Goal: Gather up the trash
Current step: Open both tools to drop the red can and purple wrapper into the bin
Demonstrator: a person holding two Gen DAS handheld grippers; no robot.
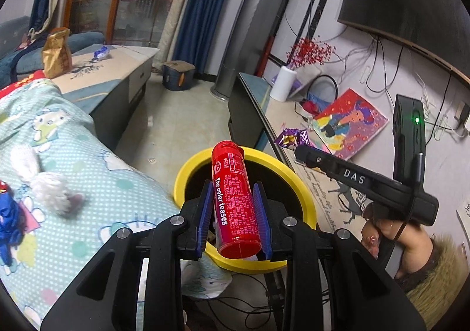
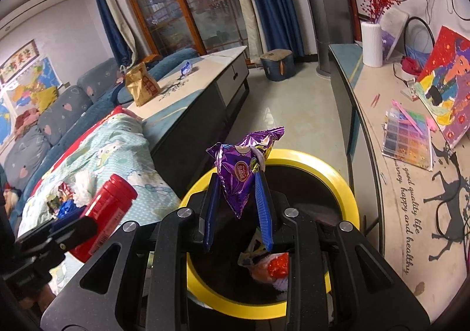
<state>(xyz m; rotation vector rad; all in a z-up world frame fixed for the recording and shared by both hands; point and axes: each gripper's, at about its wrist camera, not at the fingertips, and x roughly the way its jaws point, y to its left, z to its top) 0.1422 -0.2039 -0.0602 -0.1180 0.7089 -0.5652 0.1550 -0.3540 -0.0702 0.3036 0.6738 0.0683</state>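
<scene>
My left gripper (image 1: 233, 187) is shut on a red cylindrical canister (image 1: 235, 198) with white lettering, held over the yellow-rimmed black trash bin (image 1: 305, 193). My right gripper (image 2: 236, 184) is shut on a crumpled purple foil snack wrapper (image 2: 241, 172), held above the same bin (image 2: 337, 184). Wrappers and red trash (image 2: 274, 268) lie inside the bin. In the right wrist view the red canister (image 2: 108, 207) and the left gripper (image 2: 73, 225) show at lower left. The right gripper (image 1: 302, 153) with the purple wrapper (image 1: 289, 137) shows in the left wrist view.
A quilt with cartoon prints (image 1: 73, 172) lies left of the bin, with blue scraps (image 1: 7, 210) on it. A brown paper bag (image 2: 142, 85) and blue wrapper (image 2: 185, 68) sit on the coffee table (image 2: 205, 78). The TV cabinet (image 2: 411, 198) at right holds a white vase (image 2: 371, 44), painting and bead tray.
</scene>
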